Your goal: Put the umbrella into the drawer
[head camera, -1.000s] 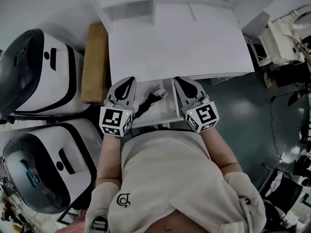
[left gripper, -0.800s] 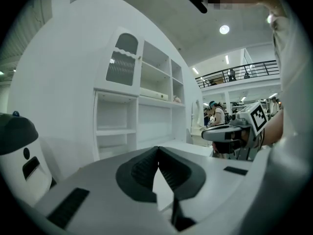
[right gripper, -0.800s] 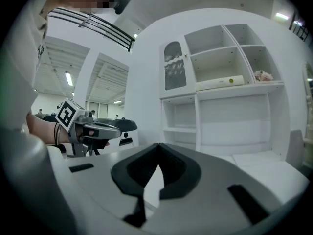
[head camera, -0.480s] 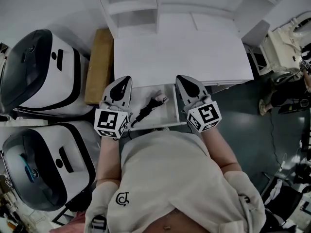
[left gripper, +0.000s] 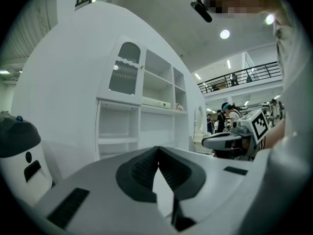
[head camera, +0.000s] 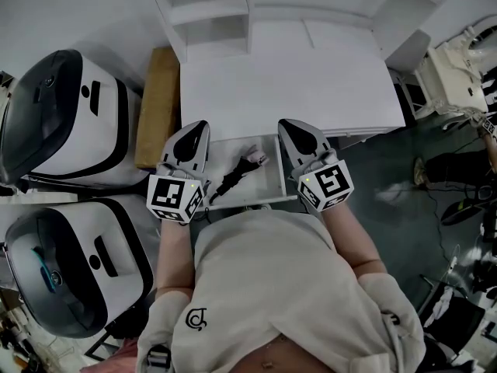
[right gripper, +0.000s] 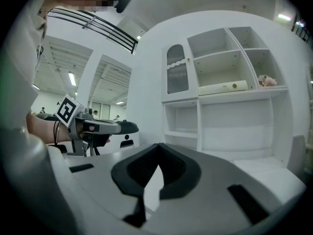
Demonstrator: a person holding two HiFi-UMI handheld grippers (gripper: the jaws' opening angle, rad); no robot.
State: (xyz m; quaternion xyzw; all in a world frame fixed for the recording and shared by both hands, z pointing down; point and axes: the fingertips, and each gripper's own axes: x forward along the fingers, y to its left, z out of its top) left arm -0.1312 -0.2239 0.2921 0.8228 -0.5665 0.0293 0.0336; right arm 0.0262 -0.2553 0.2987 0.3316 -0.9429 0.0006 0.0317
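- Left gripper (head camera: pixel 199 127): jaws pressed together with nothing between them, as the left gripper view shows plainly. It is held level at the left edge of the open drawer (head camera: pixel 268 186), not touching the contents.
- Drawer: pulled out from under the white desk (head camera: pixel 287 76), straight in front of the person. The umbrella (head camera: pixel 238 172) is the only thing in it. It lies flat and diagonal, dark end toward the front-left corner and pale pinkish end toward the back. I cannot tell whether the dark tip clears the front rim.
- Right gripper (head camera: pixel 289 124): tongs closed tight and holding nothing. It is level at the drawer's right edge, mirroring the left.
- Step, as a judgement: the placing looks done, since the umbrella is inside and both tools are off it. What's left, if anything, is closing the drawer.
- Next move calls for: check the front tip sits inside, then push the drawer front squarely with the shut tips so it slides in without skewing.
- Shelf unit (right gripper: pixel 230 72) behind the desk: most cubbies are bare. One holds a long pale box (right gripper: pixel 222 87), and the cubby right of it a small pinkish bunch (right gripper: pixel 266 81).
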